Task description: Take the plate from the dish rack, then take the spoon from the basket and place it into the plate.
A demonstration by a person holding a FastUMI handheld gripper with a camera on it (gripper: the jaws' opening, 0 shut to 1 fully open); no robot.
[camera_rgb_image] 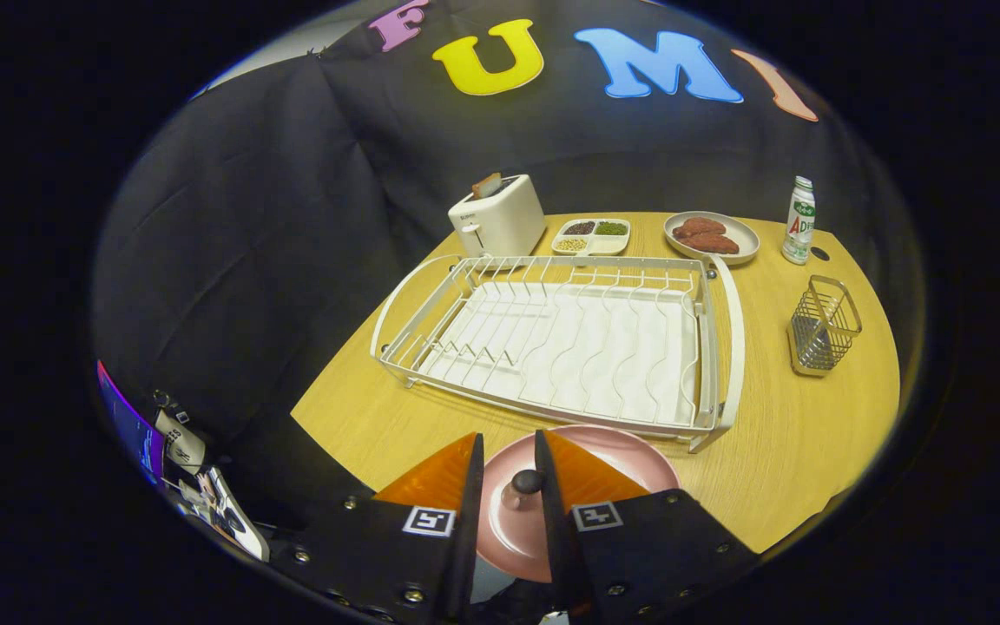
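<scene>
Fingers (509, 473) at lower centre, pinching a dark round-ended spoon handle (524, 484) between them, above a round pink plate (630, 456) lying flat on the wooden counter (778, 434). Just beyond, mid-frame, white wire dish rack (569, 338). At right, well apart, small metal wire basket (823, 325).

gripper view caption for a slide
Tool holding a dark-tipped spoon over the round pink plate, before the white wire dish rack.
</scene>
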